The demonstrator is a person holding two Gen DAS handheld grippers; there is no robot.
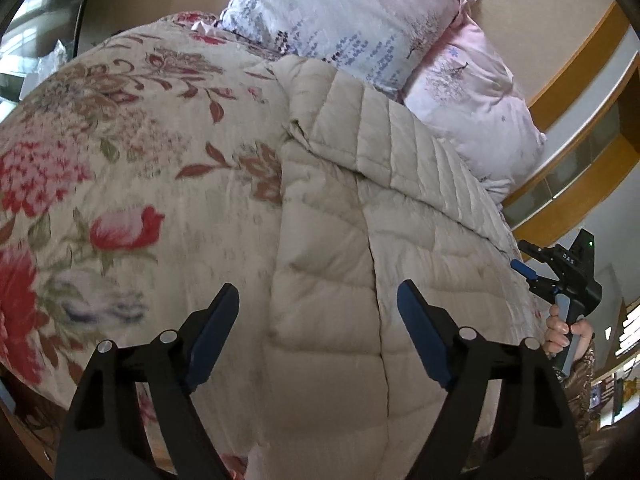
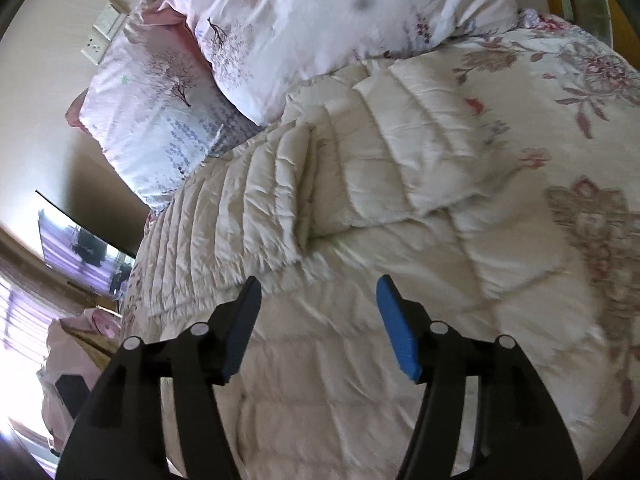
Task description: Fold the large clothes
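A beige quilted down coat (image 1: 360, 208) lies spread on a floral bedspread (image 1: 120, 140). In the right wrist view the coat (image 2: 360, 208) has a sleeve or panel folded over its body, with a ribbed part to the left. My left gripper (image 1: 318, 296) hovers over the coat's lower part, its jaws wide apart with nothing between them. My right gripper (image 2: 318, 286) stands open above the coat, no cloth between its blue pads. That right gripper (image 1: 560, 276) also shows at the coat's right edge in the left wrist view, held by a hand (image 1: 560, 328).
Two pale pink pillows (image 1: 352, 20) (image 2: 320, 20) lie at the head of the bed beyond the coat. A wooden frame (image 1: 580, 120) runs along the right. A wall socket plate (image 2: 104, 32) and a dark screen (image 2: 80, 240) are at the left.
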